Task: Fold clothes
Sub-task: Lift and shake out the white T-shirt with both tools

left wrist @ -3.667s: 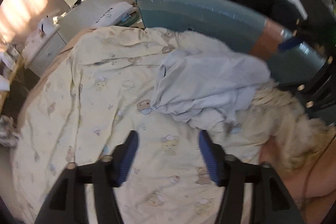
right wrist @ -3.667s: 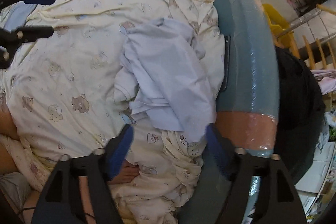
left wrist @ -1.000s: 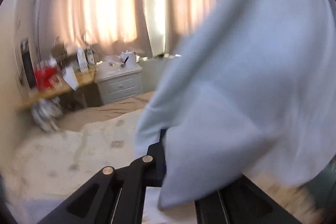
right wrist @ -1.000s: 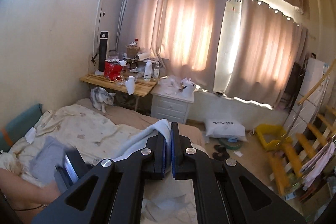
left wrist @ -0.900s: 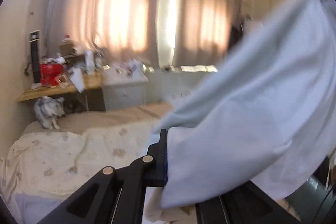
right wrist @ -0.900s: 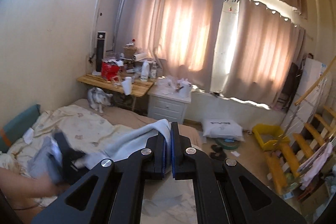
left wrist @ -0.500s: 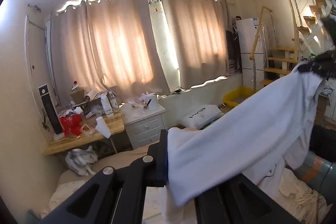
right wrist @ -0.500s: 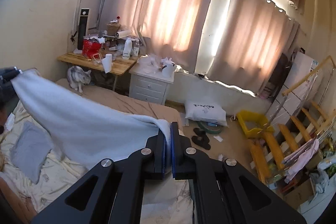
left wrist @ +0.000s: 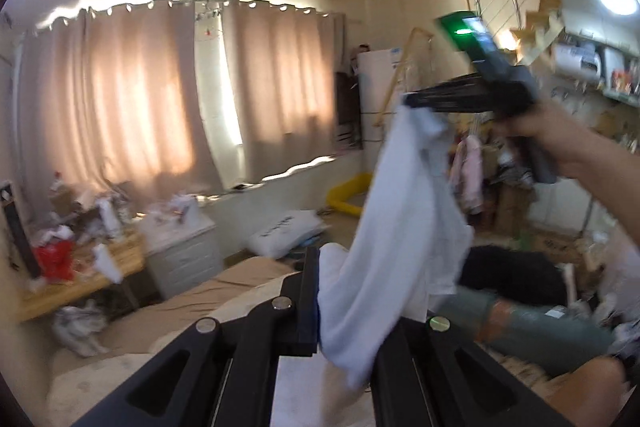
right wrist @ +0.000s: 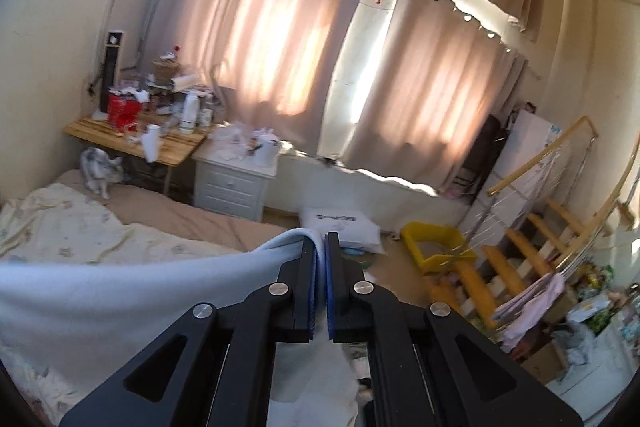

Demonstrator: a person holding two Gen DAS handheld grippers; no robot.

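The left tool [left wrist: 320,301] is pressed together on one edge of the pale blue garment [left wrist: 404,223], which rises from its tips up and to the right, clear of the bed [right wrist: 68,227] below. There the right tool [left wrist: 412,101], gripped by a hand [left wrist: 540,135], pinches another edge; in its own view the cloth trails leftward from the closed tips. The step looks like the lift-and-spread before folding. Next, I judge, both tools must draw apart and lower the cloth flat onto the bed.
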